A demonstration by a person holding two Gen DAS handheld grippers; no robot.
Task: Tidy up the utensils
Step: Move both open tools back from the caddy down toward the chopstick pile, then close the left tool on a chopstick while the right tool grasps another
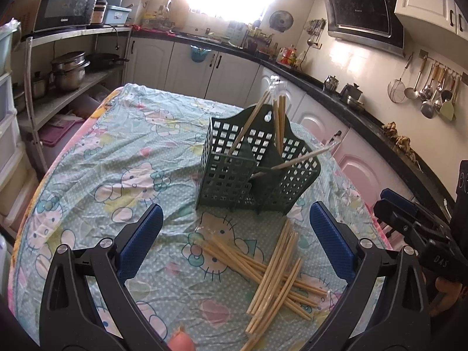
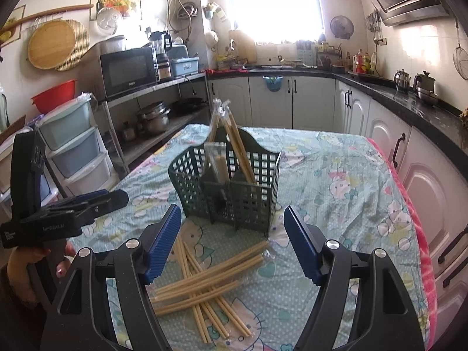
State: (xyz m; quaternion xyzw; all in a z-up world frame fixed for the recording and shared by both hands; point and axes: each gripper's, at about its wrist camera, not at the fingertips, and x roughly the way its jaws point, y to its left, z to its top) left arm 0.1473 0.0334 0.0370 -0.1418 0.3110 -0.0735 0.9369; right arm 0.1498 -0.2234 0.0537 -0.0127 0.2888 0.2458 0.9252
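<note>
A dark green slotted utensil basket (image 1: 257, 169) stands on the cartoon-print cloth; it also shows in the right wrist view (image 2: 231, 184). Several wrapped chopstick pairs stand tilted in its compartments (image 1: 278, 122) (image 2: 231, 134). A loose pile of wrapped chopsticks (image 1: 272, 272) (image 2: 204, 283) lies on the cloth just in front of the basket. My left gripper (image 1: 237, 245) is open and empty, hovering over the pile. My right gripper (image 2: 232, 242) is open and empty, over the same pile. Each gripper shows in the other's view (image 1: 409, 222) (image 2: 76, 207).
The table's cloth (image 1: 117, 152) hangs over the edges. White cabinets under a black counter (image 2: 409, 102) run close along the right. A metal shelf with pots (image 2: 155, 120) and plastic drawers (image 2: 70, 149) stands to the left.
</note>
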